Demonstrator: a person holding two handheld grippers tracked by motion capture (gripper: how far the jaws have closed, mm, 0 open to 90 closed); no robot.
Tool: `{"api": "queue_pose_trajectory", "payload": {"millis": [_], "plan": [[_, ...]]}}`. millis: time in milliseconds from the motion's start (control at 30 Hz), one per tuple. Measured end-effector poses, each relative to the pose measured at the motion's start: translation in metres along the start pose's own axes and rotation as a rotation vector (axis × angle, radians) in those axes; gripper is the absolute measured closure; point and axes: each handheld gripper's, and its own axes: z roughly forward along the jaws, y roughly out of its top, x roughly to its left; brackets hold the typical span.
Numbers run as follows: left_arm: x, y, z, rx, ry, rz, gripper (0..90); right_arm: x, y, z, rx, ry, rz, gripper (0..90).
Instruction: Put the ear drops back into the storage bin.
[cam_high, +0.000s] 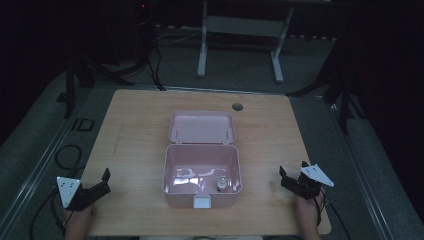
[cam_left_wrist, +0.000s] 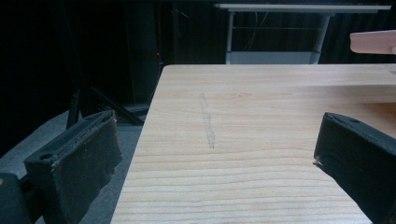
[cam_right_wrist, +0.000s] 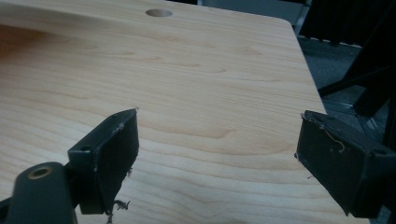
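We see a pale pink plastic box (cam_high: 202, 176) with rounded corners sitting at the middle of the light wooden worktop (cam_high: 135, 130), its hinged lid (cam_high: 201, 127) thrown fully back toward twelve o'clock so that it lies flat behind the body; that leaves the whole cavity open from above and from our side, which we judge is the point of the arrangement. Inside, toward the box's five o'clock corner, stands a small round pale object with a knob on top (cam_high: 219, 185), too small for us to identify; it rests on the box floor close to the front wall, near the white latch tab (cam_high: 202, 202) at six o'clock. Our left hand-held gripper (cam_high: 98, 186) waits at about eight o'clock on the worktop, well apart from the box, its jaws spread wide with nothing between them; the left gripper view shows bare wood grain between the two dark pads and the edge of the pink lid (cam_left_wrist: 372, 42) far off at two o'clock. Our right hand-held gripper (cam_high: 292, 176) sits at about four o'clock, likewise gaping and empty, angled toward the worktop's far corner with the round cable hole (cam_right_wrist: 159, 12). We take both as parked at the sides to keep the approach to the box free.
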Motion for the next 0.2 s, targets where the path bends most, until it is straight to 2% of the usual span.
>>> {"api": "queue_pose_trajectory", "payload": {"millis": [67,200], "plan": [[0.0001,0.0001,0.0001,0.001,0.0,0.001,0.5,-0.0015,-0.0003,0.0001,0.001,0.003,0.01,12.7],[0.0001,0.0,0.0001,0.001,0.0,0.001,0.5,0.0005,-0.0006,0.0018,0.016,0.008,-0.011,12.8]]}}
